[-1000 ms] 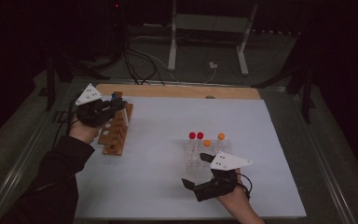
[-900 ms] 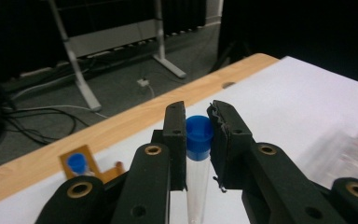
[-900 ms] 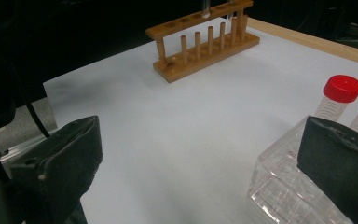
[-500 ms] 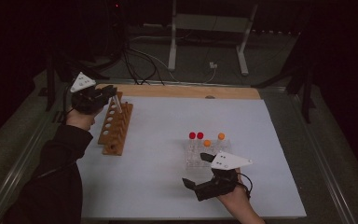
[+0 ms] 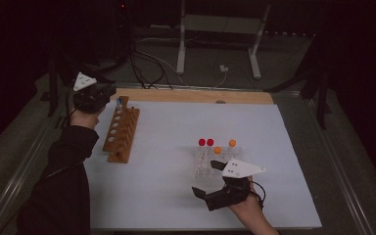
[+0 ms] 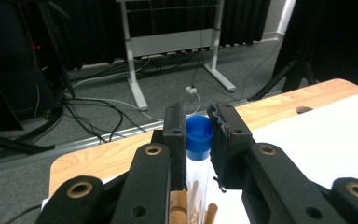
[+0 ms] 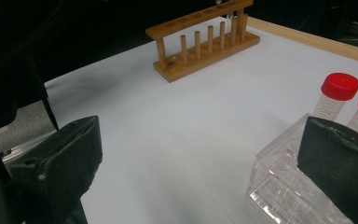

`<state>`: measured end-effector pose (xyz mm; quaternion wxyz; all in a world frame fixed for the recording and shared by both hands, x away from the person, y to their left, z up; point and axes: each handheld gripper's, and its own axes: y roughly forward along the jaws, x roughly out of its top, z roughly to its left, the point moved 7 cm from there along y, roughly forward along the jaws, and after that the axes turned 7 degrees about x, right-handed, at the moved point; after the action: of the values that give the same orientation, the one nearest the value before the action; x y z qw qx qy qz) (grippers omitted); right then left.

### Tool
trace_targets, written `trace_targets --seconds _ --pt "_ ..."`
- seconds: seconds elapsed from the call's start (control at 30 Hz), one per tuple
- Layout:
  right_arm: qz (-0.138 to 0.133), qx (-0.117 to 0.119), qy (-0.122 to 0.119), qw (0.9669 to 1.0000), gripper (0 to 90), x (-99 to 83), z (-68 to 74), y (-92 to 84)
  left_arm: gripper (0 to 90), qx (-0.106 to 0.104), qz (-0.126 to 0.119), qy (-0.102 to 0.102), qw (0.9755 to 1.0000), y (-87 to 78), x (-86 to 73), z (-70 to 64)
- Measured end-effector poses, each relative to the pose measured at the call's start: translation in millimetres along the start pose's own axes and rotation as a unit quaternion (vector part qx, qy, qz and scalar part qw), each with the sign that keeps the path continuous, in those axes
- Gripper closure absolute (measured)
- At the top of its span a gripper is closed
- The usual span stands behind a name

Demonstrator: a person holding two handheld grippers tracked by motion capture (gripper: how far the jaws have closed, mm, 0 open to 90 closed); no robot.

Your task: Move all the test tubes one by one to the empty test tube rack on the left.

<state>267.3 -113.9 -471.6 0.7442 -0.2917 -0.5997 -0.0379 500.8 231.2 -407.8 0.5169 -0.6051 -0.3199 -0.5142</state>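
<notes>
A clear tube with a blue cap [image 6: 199,133] stands upright between the jaws of my left gripper [image 6: 198,126], which is shut on it just below the cap. In the high view this gripper [image 5: 113,99] is at the far end of the wooden tube rack [image 5: 120,134], and the tube's lower end is down among the rack's pegs. My right gripper [image 5: 207,178] rests open near the table's front edge, its jaws wide apart [image 7: 196,154] with nothing between them. A clear plastic rack [image 5: 215,159] just beyond it holds red-capped tubes [image 7: 340,86] and orange-capped tubes [image 5: 232,143].
A white sheet [image 5: 176,186] covers the table, with a bare wooden strip [image 5: 196,95] along the far edge. Beyond the table are cables and a grey metal stand [image 5: 215,29] on the floor. The wooden rack [image 7: 205,39] appears far off in the right gripper view.
The left hand has moved from over the middle of the wooden rack toward its far left end, carrying the blue-capped tube. The right gripper has stayed where it was.
</notes>
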Motion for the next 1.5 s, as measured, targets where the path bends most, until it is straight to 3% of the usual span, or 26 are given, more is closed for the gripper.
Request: trace_targets --seconds 0.13,0.37,0.83,1.07,1.3,1.37,1.5 --pt "0.001 0.0 0.002 1.0 0.0 -0.5 -0.4 -0.4 78.0 0.01 -0.004 -0.009 0.9999 5.6 -3.8 4.7" --pt "0.002 0.0 0.002 1.0 0.0 -1.1 -1.4 -0.9 78.0 0.016 0.014 -0.018 0.9996 14.3 -19.9 6.0" --pt "0.007 0.0 0.003 1.0 0.0 -2.3 -1.0 0.6 77.5 0.031 0.058 0.01 0.9978 26.1 -57.3 -6.1" --pt "0.006 0.001 0.002 1.0 0.0 -2.3 -0.9 0.3 77.3 0.037 0.073 0.026 0.9963 28.7 -67.0 -8.7" --pt "0.006 0.003 0.003 1.0 0.0 -2.0 -0.6 -0.1 76.6 0.039 0.078 0.022 0.996 28.8 -66.9 -9.6" --pt "0.005 0.002 0.002 1.0 0.0 -1.6 -1.1 -0.6 74.9 0.034 0.085 0.027 0.9954 29.0 -67.8 -10.3" --pt "0.003 0.001 0.003 1.0 0.0 -0.7 -2.1 -2.2 58.4 0.027 0.09 0.025 0.9952 25.1 -68.4 -12.8"
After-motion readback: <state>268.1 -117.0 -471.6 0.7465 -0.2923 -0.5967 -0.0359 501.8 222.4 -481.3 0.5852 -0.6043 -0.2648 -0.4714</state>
